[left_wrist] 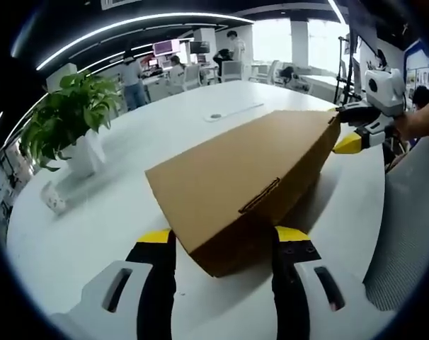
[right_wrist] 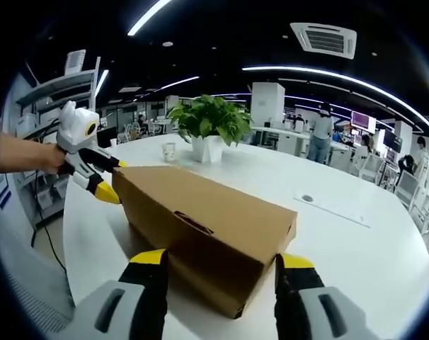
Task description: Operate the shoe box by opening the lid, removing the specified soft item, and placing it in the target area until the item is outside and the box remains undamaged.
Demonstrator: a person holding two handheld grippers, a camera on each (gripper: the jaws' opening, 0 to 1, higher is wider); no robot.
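Shoe box [left_wrist: 246, 180]: closed brown cardboard box lying on the white surface [left_wrist: 129, 212]; lid still down, so the soft item is hidden inside. A tab slot shows on the lid's near edge in both views.

Position: the box sits between the two tools, one narrow end toward each. In the left gripper view it runs from near centre to far right; in the right gripper view [right_wrist: 200, 219] it runs from near centre to far left.

Left tool [left_wrist: 221, 244]: jaws spread, yellow tips standing either side of the near end of the box. Whether they press on the cardboard cannot be told; it reads as released, not clenched. It also shows far left in the right gripper view [right_wrist: 101, 185], at the box's far corner.

Right tool [right_wrist: 218, 265]: likewise spread, straddling the opposite end, with no clear squeeze. It shows far right in the left gripper view [left_wrist: 352, 138].

Step in hand (judgement): bracing the box ahead of lifting the lid. Steady one end lightly, hook the lid edge near the tab with the other tool, and raise it gently so the cardboard neither creases nor tears.

Surroundings: potted plant [left_wrist: 69, 124] and small cup [right_wrist: 169, 151] beyond the box, well apart from it; office with people far behind.
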